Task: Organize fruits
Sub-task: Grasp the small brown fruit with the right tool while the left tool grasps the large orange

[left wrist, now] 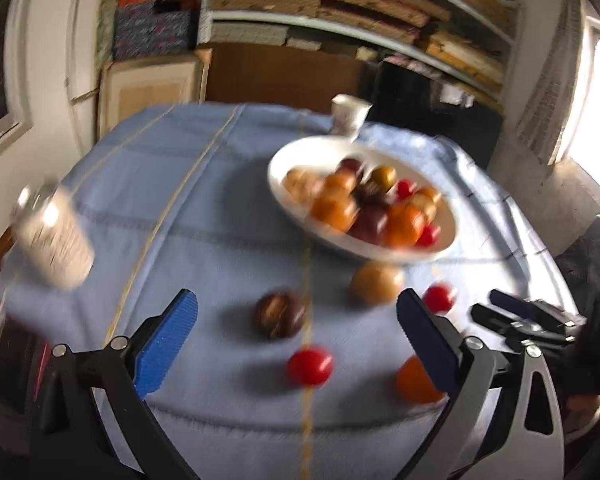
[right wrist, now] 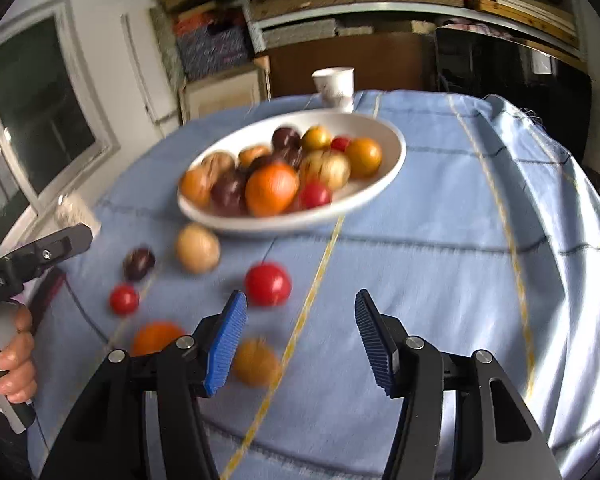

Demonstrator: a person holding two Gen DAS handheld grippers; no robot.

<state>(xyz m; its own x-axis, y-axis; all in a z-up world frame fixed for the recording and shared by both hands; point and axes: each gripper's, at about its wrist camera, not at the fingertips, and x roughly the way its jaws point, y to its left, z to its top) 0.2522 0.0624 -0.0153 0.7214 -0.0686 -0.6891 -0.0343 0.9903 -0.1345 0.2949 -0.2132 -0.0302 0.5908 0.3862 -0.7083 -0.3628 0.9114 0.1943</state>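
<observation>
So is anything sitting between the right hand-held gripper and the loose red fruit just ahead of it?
Nothing visible. The right hand-held gripper is open and empty, and only bare blue tablecloth lies between it and the red fruit. A blurred orange fruit sits beside its left finger.

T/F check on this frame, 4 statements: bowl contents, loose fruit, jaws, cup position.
1. The white bowl holds mixed fruit. True.
2. All fruit is in the bowl. False: several pieces lie loose on the blue tablecloth, among them a red tomato and an orange.
3. The right gripper grips a tomato. False: its jaws are open with nothing between them.
4. The left gripper has open jaws. True.
5. The paper cup stands behind the bowl. True.
</observation>
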